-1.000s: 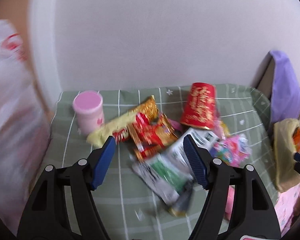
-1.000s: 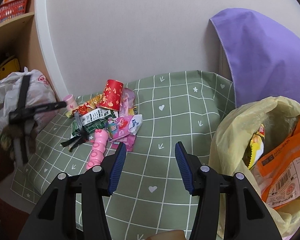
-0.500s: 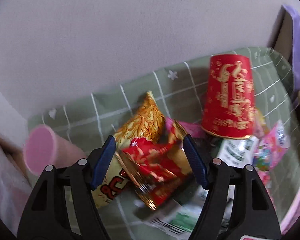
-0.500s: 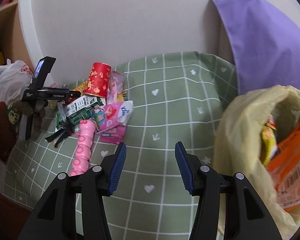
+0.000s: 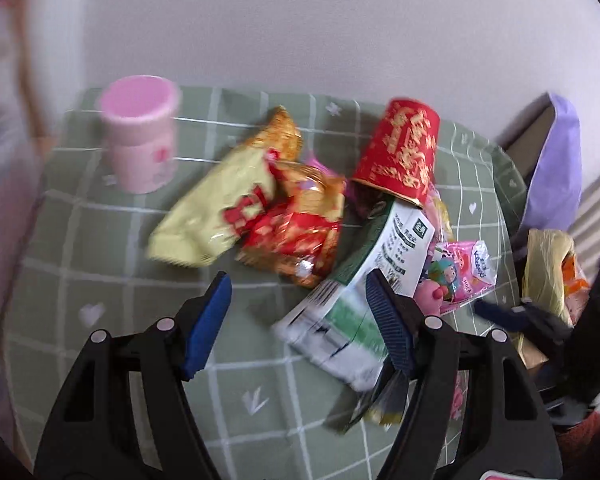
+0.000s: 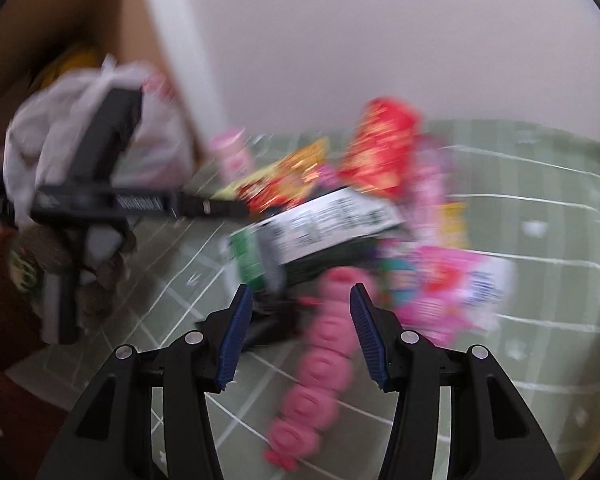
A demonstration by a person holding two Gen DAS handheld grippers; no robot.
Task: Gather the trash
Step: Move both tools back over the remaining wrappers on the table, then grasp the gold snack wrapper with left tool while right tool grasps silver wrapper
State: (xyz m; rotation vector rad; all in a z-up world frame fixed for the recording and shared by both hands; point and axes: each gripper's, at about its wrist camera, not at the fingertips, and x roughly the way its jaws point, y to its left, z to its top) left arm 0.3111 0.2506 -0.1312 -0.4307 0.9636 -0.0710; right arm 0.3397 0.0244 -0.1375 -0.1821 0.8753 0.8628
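Red-gold cup, green white-gridded cloth

A sage-green cloth with a white grid and small hearts covers the surface. At upper left stands a pink lidded cup; at centre, a pale-yellow snack packet and a red-gold foil wrapper; right, an upturned red paper cup.

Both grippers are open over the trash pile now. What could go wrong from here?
The wrappers overlap: the white-and-green packet lies under the rim of the tipped red paper cup, so pulling it may roll the cup away. The left gripper has one finger over that packet and bare cloth between its jaws, so closing may pinch the green checked tablecloth. The right wrist view is motion-blurred; the right gripper straddling the pink ridged strip may misjudge its grasp.
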